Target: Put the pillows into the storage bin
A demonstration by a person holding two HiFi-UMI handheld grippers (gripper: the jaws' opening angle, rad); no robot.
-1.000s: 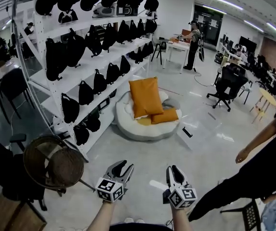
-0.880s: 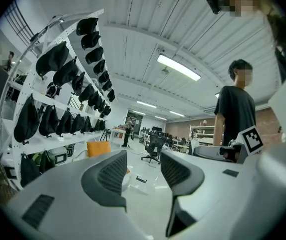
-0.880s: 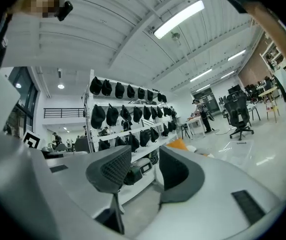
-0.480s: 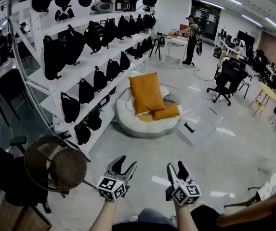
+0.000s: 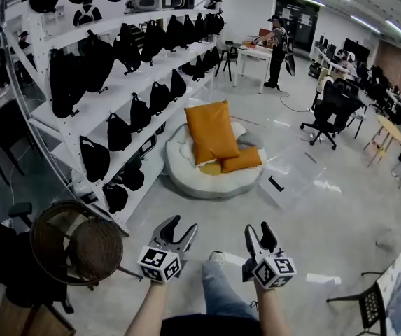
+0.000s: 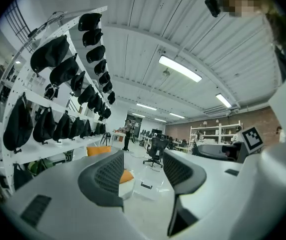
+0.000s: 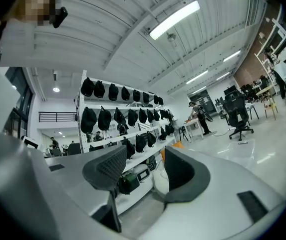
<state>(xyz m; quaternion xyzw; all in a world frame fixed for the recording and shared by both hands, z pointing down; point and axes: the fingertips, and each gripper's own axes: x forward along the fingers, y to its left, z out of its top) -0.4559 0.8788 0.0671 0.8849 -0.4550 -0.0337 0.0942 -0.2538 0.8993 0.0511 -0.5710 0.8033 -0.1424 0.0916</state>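
Two orange pillows lie on a white round cushion [image 5: 186, 177] on the floor ahead: a large one [image 5: 210, 130] propped upright and a small one [image 5: 241, 159] at its foot. A clear storage bin [image 5: 294, 177] with a black latch stands just right of the cushion. My left gripper [image 5: 174, 228] and right gripper [image 5: 258, 235] are held side by side, level, well short of the pillows. Both have just been opening and stand open with nothing between the fingers. Between the left gripper's [image 6: 143, 171] jaws, the left gripper view shows the large pillow [image 6: 99, 150] and the bin [image 6: 150, 189] far off.
White shelving [image 5: 151, 107] hung with black bags runs along the left. A round wicker seat [image 5: 78, 243] stands at the near left. An office chair [image 5: 326, 114] and a person at a table [image 5: 278, 44] are at the far right; a black chair [image 5: 368, 306] stands at the bottom right.
Both grippers' jaws have spread apart. The view has advanced towards the cushion. The person in black at the right has left the picture, and my own leg now shows between the grippers.
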